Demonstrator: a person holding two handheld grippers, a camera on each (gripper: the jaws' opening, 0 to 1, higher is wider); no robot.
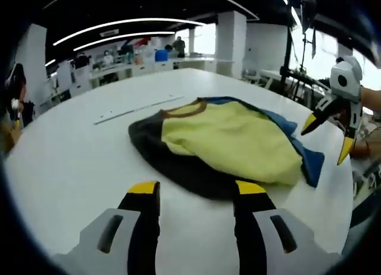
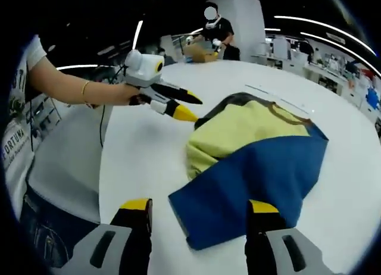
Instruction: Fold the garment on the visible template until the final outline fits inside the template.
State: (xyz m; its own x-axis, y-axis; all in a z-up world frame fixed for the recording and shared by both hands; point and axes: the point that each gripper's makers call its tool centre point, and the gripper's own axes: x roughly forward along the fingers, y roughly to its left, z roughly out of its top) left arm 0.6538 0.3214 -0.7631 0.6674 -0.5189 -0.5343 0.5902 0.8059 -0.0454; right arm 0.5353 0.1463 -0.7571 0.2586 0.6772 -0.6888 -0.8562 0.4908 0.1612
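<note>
White surface (image 1: 71,162) carries my garment (image 1: 226,141), half-folded with its blue panel (image 2: 256,180) flapped over the yellow. My left tongs (image 1: 193,194) and right tongs (image 2: 199,212) hover spread and empty at opposite edges, probably lining up the next fold.

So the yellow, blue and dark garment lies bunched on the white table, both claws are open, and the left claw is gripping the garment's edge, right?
Not quite. The garment does lie bunched on the white table and both claws are open, but the left claw grips nothing: the left gripper view shows its open jaws just short of the dark edge. The right claw is open too.
</note>
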